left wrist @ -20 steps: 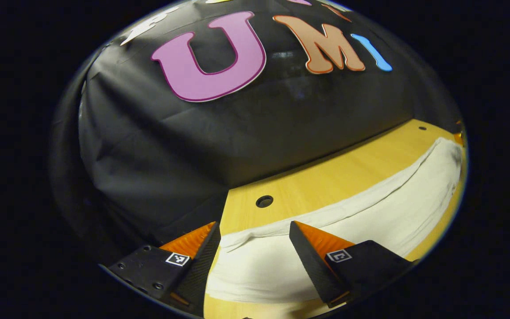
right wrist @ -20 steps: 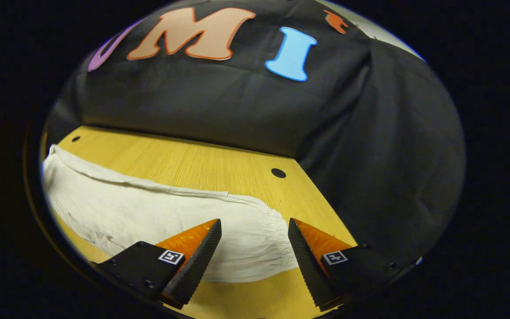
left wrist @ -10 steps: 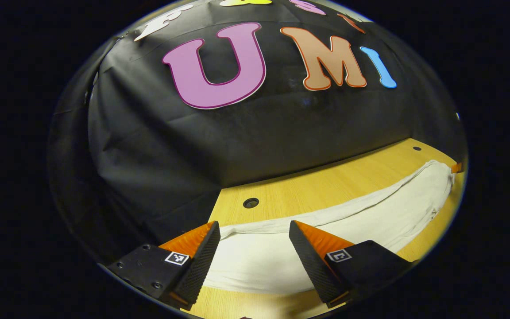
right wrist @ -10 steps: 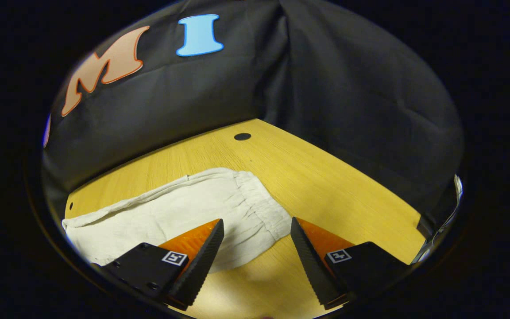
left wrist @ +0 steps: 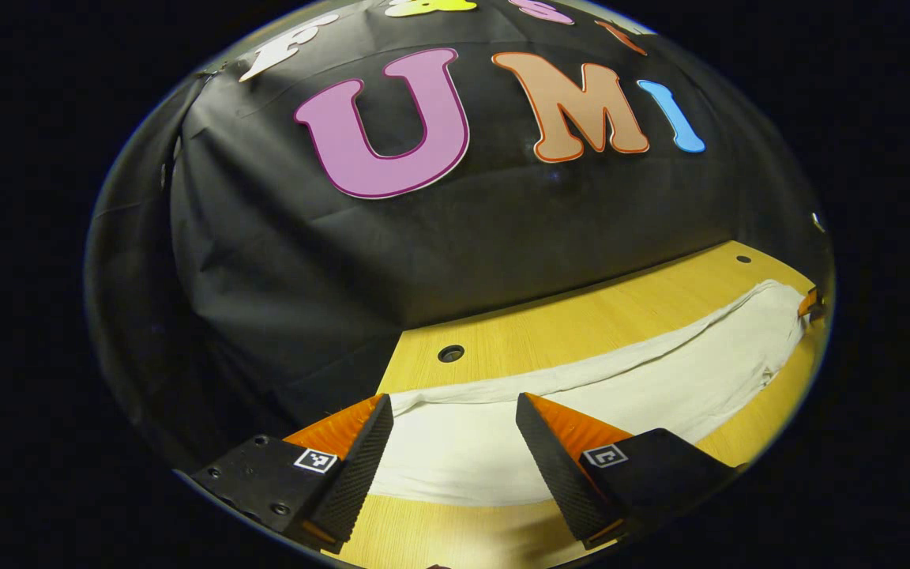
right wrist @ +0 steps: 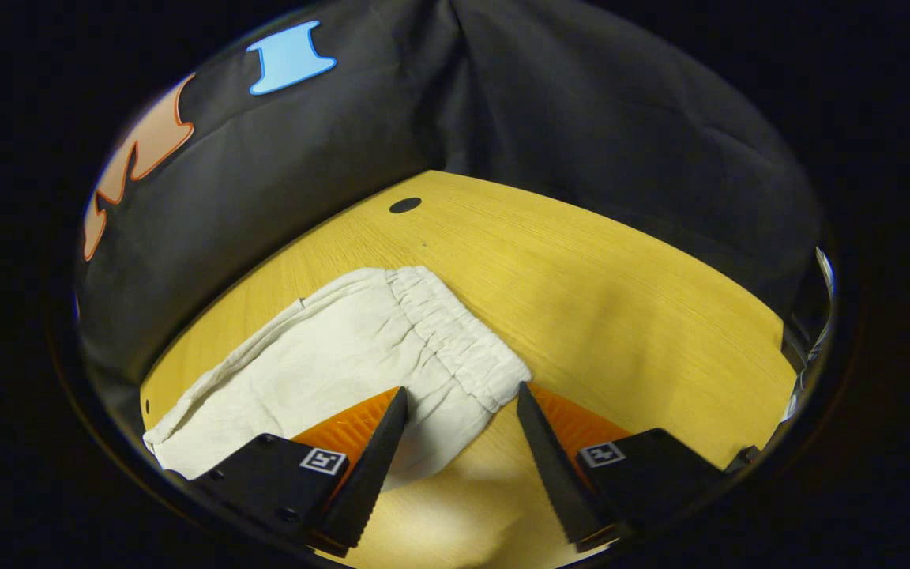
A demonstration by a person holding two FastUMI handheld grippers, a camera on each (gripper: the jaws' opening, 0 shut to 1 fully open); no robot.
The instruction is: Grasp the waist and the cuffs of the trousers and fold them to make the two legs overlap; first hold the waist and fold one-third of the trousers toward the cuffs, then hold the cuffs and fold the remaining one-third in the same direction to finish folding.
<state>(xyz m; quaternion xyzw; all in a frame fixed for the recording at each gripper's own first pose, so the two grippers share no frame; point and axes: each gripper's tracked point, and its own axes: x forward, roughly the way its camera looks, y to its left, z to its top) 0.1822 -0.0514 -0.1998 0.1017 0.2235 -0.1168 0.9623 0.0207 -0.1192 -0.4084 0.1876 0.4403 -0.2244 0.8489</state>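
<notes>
The trousers (right wrist: 329, 371) lay flat on the wooden table (right wrist: 621, 292), legs already overlapped, cream cloth slightly creased, the gathered elastic waist (right wrist: 459, 340) nearest the right gripper (right wrist: 459, 431). That gripper hovered with fingers spread apart over the waist corner (not clamping it). The left gripper (left wrist: 451, 438), likewise spread, hung above the cuffs (left wrist: 455, 450). Bare table lay beyond the waist and along the far edge.

Cream-white trousers (right wrist: 329, 356) on yellow wood-grain table (right wrist: 621, 284)
</notes>
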